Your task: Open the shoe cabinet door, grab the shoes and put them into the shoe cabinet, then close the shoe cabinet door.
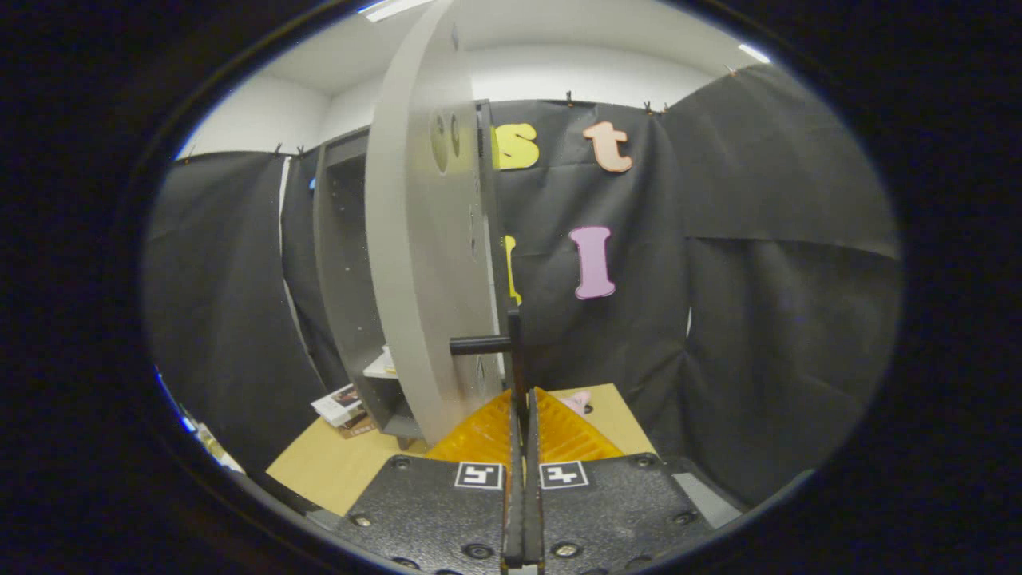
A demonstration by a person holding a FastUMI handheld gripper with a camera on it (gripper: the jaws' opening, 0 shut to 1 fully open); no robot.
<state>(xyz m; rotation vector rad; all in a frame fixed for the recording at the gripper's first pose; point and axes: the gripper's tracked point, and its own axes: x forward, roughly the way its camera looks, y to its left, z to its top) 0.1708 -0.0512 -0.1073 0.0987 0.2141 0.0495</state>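
- My gripper (523, 407) has its two fingers drawn together with almost no gap, and the thin vertical bar of the door handle (515, 351) runs up from between them; I judge both fingers are pressing on it, though the contact itself is hard to see.
- The handle's long axis stands upright, and a short dark standoff (477, 345) ties it sideways into the shoe cabinet door (423, 263), which lies just left of the fingers.
- The door stands swung out, edge-on towards me, so the coming move turns on swinging it about its hinge side, away from the fingers to the left.
- The shoe cabinet (343, 271) sits beyond the door, its grey interior partly open to view; the door covers most of it, so I cannot tell what the shelves hold.
- On the wooden table (343, 467), a small pink thing (578, 401) peeks out just beyond the fingers to the right; it may be a shoe, but too little shows.
- A small printed box (339, 404) lies by the cabinet's foot.
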